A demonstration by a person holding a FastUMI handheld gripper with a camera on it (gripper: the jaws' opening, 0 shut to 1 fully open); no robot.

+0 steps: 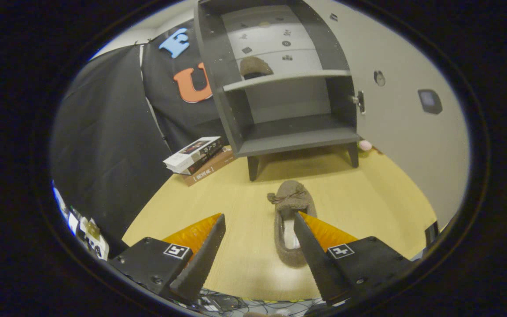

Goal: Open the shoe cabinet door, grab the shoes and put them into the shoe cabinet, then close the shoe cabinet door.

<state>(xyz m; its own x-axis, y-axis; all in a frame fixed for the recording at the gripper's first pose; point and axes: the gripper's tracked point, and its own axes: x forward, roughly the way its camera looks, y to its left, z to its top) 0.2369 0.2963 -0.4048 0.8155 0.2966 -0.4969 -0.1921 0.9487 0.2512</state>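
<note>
Brown plush slipper with a bow [289, 220] lies on the pale wooden floor [236, 211], toe toward the open grey shoe cabinet [280, 88], whose upper shelf holds a matching slipper [255, 67]. Gripper [260, 222] fingers stand apart, empty; the slipper lies beside the right finger. Judged light, soft, compressible: pinch one side wall at the opening, firmly.

One brown slipper [289, 220] lies on the floor; another [255, 67] sits in the open grey cabinet [280, 79].
</note>
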